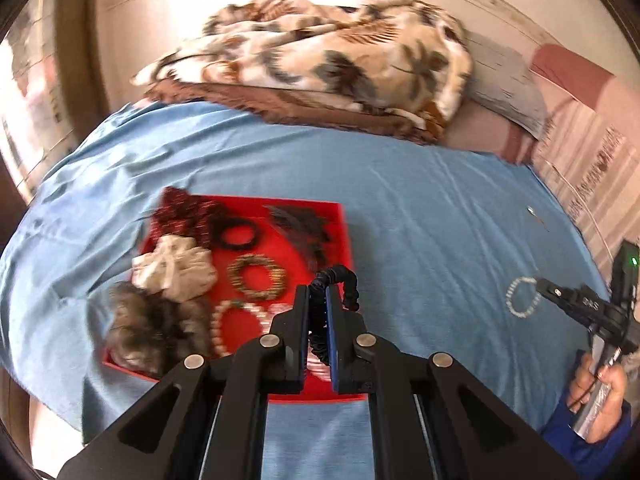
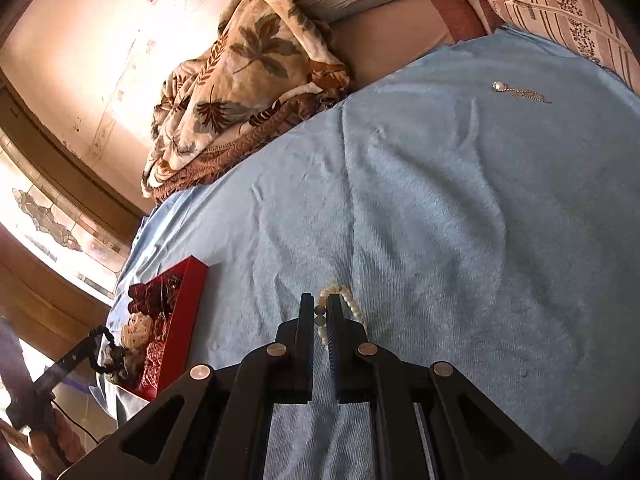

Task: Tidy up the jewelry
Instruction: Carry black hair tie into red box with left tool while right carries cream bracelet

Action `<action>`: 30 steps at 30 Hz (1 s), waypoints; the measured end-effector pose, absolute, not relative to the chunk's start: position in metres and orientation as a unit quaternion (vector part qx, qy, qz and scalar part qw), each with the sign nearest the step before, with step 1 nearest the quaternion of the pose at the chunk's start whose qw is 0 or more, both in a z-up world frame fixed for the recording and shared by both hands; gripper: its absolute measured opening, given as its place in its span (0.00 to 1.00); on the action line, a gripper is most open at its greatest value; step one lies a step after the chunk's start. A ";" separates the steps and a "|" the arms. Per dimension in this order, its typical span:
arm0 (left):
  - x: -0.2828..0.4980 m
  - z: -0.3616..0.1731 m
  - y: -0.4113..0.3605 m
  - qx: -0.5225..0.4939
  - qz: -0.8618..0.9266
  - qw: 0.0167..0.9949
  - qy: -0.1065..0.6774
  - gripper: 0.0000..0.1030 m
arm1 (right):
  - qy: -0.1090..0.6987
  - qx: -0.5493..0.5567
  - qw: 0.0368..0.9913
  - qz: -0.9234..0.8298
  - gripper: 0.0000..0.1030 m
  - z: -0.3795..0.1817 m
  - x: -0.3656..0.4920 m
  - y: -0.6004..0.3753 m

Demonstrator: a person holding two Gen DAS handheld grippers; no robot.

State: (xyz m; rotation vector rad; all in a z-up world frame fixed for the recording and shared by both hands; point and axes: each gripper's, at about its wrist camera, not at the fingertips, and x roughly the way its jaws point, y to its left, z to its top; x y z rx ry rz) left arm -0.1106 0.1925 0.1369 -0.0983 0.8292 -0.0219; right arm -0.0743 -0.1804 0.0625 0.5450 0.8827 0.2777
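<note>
My left gripper (image 1: 318,300) is shut on a black hair tie (image 1: 345,280) and holds it over the right edge of the red tray (image 1: 304,210). The tray holds scrunchies, a furry scrunchie (image 1: 150,328), a beaded bracelet (image 1: 258,276) and a pearl bracelet (image 1: 224,326). My right gripper (image 2: 320,308) is shut on a white pearl bracelet (image 2: 352,304) on the blue sheet (image 2: 440,220); it also shows in the left wrist view (image 1: 522,297). A pendant on a gold chain (image 2: 520,92) lies far right on the sheet.
A leaf-patterned blanket (image 1: 320,52) is heaped at the back of the bed beside a grey pillow (image 1: 508,88). A striped cushion (image 2: 560,4) lies at the right. The wall and a window are on the left.
</note>
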 end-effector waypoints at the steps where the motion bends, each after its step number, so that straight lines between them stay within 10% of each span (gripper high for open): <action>1: -0.111 0.136 0.201 -0.053 -0.004 0.914 0.402 0.07 | 0.422 0.258 0.859 0.132 0.07 0.062 -0.075 -0.179; 30: -0.019 0.082 0.304 -0.168 -0.016 0.890 0.424 0.07 | 0.455 0.209 0.829 0.248 0.07 0.118 -0.065 -0.014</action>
